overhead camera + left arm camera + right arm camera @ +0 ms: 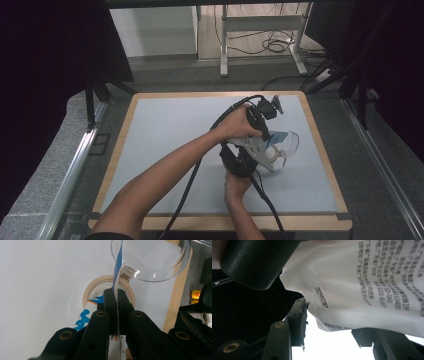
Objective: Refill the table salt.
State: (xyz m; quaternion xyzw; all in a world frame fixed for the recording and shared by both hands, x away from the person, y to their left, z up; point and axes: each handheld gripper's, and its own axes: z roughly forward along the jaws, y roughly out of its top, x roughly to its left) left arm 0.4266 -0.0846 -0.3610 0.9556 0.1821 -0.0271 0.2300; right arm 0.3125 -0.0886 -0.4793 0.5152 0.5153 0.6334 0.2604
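left gripper view: we pinch one white-and-blue printed plastic pouch (116,277).
we count one clear round plastic bowl (152,262), one beige tape ring (93,288); left gripper (114,293) clenched on the pouch, right gripper (329,322) spread apart.

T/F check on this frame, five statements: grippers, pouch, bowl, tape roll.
1. The left gripper is clamped on the pouch's edge. True.
2. The clear bowl is opaque metal. False: it is see-through plastic.
3. The tape roll lies flat on the table. True.
4. The right gripper is shut tight. False: its jaws stand apart, with the pouch lying over them.
5. The pouch is plain black. False: white with blue print.
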